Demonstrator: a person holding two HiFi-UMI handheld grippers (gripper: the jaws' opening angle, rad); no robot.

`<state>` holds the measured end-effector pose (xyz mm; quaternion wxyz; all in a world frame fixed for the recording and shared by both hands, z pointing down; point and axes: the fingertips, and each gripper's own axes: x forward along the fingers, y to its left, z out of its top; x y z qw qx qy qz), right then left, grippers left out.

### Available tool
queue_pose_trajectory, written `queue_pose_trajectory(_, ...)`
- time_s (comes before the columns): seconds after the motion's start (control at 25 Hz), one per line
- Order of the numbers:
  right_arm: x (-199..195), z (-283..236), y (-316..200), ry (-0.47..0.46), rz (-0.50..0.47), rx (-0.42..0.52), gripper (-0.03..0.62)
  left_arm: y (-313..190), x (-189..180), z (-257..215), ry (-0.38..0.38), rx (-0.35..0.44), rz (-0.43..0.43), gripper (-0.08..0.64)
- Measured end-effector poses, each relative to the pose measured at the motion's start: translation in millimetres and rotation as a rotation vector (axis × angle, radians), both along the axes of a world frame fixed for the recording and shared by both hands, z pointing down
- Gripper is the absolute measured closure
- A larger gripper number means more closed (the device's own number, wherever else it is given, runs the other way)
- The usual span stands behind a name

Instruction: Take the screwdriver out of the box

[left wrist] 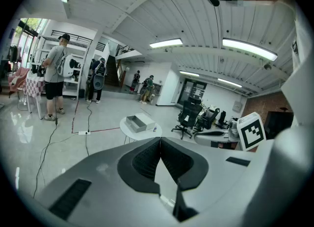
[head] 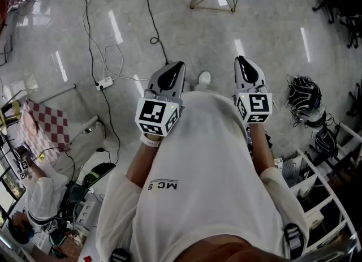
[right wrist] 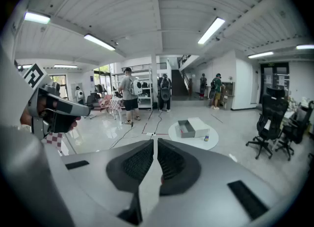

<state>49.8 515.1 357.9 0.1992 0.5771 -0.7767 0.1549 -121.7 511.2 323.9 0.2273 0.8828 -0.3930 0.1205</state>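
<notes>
Left claw (left wrist: pixel 160 138), right claw (right wrist: pixel 154 140) both closed, empty; box (right wrist: pixel 191 127) on round table (right wrist: pixel 194 144), well ahead.

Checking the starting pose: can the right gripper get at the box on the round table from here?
Probably not yet. The right gripper is shut and empty, and the box sits on the round table far across the floor. Nothing blocks the path, but the person must walk closer.
</notes>
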Motion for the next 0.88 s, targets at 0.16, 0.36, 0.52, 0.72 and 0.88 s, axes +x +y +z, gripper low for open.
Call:
queue_pose_trajectory(0.16, 25, -8, 9, -0.017, -0.019, 0.043, 0.506, 9, 36, 7, -0.036, -0.01, 0.012, 0.548)
queue_pose_trajectory(0.36, 54, -3, 15, -0.078, -0.008, 0.041, 0.508, 13, 67, 2, -0.069, 0.011, 0.011, 0.548)
queue_pose_trajectory(0.52, 63, -1, 9, -0.178, -0.003, 0.042, 0.508, 6, 77, -1, -0.078, 0.009, 0.001, 0.548)
queue_pose_trajectory(0.72, 72, -5, -17, -0.168, -0.015, 0.069, 0.508, -18, 96, 6, -0.09, -0.007, 0.045, 0.548)
queue_pose_trajectory(0.88, 88, -1, -48, -0.191, 0.036, 0.055, 0.508, -54, 112, 6, -0.083, -0.004, 0.078, 0.548)
